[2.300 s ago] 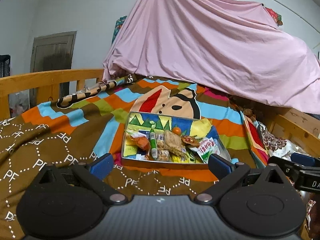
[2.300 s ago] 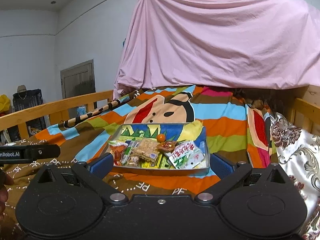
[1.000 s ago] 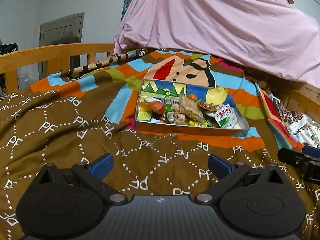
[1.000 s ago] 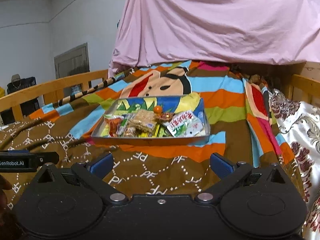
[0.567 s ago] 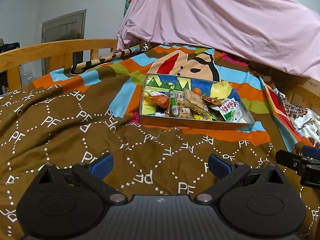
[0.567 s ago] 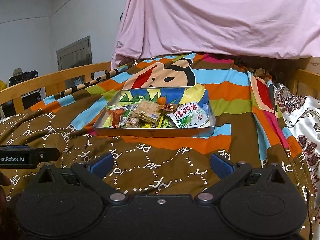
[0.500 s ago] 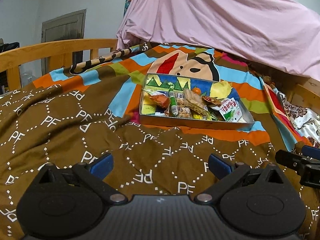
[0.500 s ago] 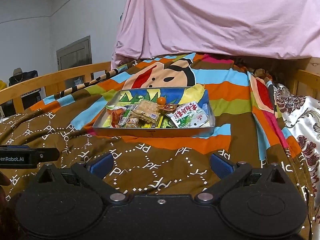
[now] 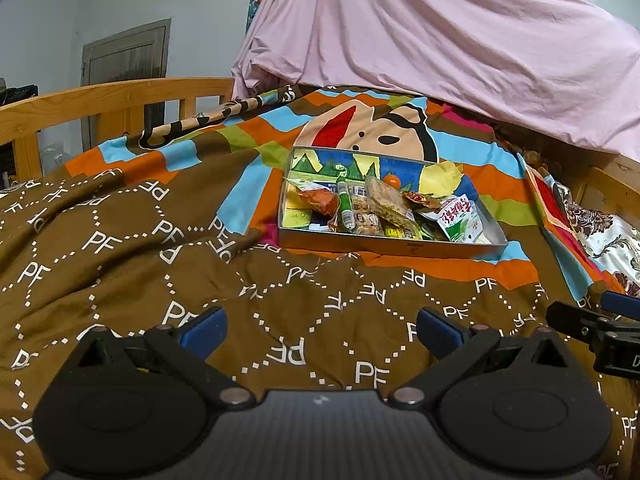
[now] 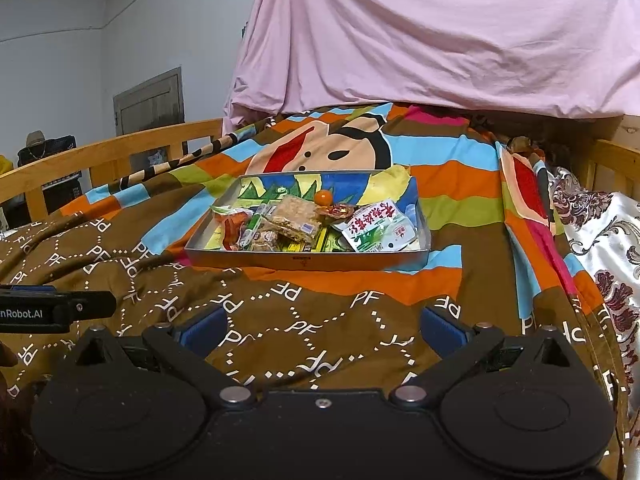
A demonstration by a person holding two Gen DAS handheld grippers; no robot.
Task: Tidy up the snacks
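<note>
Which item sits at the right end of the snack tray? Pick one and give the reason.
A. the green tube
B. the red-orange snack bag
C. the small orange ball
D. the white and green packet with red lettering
D: the white and green packet lies against the right wall of the tray, the other items further left.

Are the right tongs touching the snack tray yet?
Apart. In the right wrist view, the right tongs are open over the brown blanket, and a wide stretch of blanket lies between their tips and the tray.
</note>
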